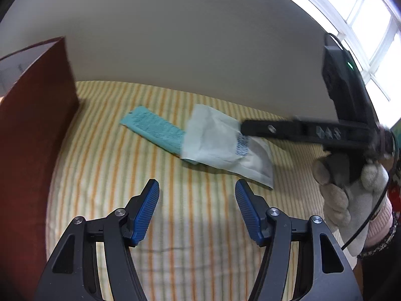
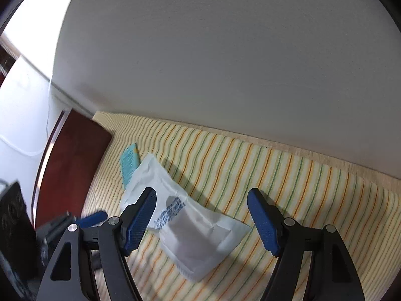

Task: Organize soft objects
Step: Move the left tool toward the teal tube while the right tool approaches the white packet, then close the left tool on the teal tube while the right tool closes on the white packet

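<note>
My left gripper (image 1: 197,195) is spread wide with nothing in it, just hanging over the striped sheet (image 1: 100,175), and my right gripper (image 2: 201,209) is spread too, sitting above the white pouch (image 2: 190,228) without pinching it. From the left camera that pouch lies at about 1 o'clock, overlapping the end of a teal packet (image 1: 153,126) at 11, with a dark red board (image 1: 32,130) standing at 9.
</note>
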`<act>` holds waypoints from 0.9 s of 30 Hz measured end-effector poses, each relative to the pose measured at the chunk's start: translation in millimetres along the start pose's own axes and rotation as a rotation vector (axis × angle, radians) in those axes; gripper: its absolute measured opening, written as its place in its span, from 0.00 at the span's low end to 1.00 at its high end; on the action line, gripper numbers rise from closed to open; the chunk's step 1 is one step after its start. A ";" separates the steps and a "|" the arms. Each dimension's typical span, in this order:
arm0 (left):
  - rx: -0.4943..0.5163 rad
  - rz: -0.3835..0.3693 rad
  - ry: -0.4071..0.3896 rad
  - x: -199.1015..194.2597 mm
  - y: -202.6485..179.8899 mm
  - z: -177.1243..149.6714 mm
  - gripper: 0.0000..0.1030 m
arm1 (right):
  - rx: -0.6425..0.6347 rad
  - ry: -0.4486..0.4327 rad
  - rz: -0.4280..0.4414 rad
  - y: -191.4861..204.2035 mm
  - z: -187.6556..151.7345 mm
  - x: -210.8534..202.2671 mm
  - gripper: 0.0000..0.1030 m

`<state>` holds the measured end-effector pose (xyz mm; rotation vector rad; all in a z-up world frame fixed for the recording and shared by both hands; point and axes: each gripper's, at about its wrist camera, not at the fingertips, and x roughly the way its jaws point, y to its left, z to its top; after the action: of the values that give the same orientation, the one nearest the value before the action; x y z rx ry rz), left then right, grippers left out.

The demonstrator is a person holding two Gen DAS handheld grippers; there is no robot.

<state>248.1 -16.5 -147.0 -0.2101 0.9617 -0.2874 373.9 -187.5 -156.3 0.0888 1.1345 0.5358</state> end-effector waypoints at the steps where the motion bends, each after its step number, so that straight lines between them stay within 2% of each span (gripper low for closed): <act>1: -0.013 0.009 -0.001 -1.7 3.5 0.9 0.61 | -0.021 0.008 0.003 0.9 -1.8 -1.7 0.70; 5: -0.028 0.048 -0.009 -6.6 8.9 6.4 0.61 | -0.131 0.034 -0.004 11.2 -11.5 -5.5 0.70; 11: -0.081 0.109 -0.027 -14.4 17.8 25.7 0.61 | -0.314 0.040 -0.078 28.7 -28.4 -12.4 0.71; 15: -0.161 0.183 -0.020 -1.7 22.6 47.5 0.61 | -0.371 0.007 -0.152 30.2 -32.5 -19.3 0.71; 21: -0.186 0.319 0.019 23.5 29.9 66.0 0.61 | -0.437 0.010 -0.180 40.0 -37.6 -19.0 0.71; 27: -0.152 0.334 0.067 43.1 31.8 73.8 0.61 | -0.502 0.025 -0.218 52.2 -37.6 -6.8 0.71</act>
<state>337.2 2.8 -148.8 -0.1754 1.0684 0.0865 319.9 -152.5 -149.5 -0.4714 0.9903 0.6123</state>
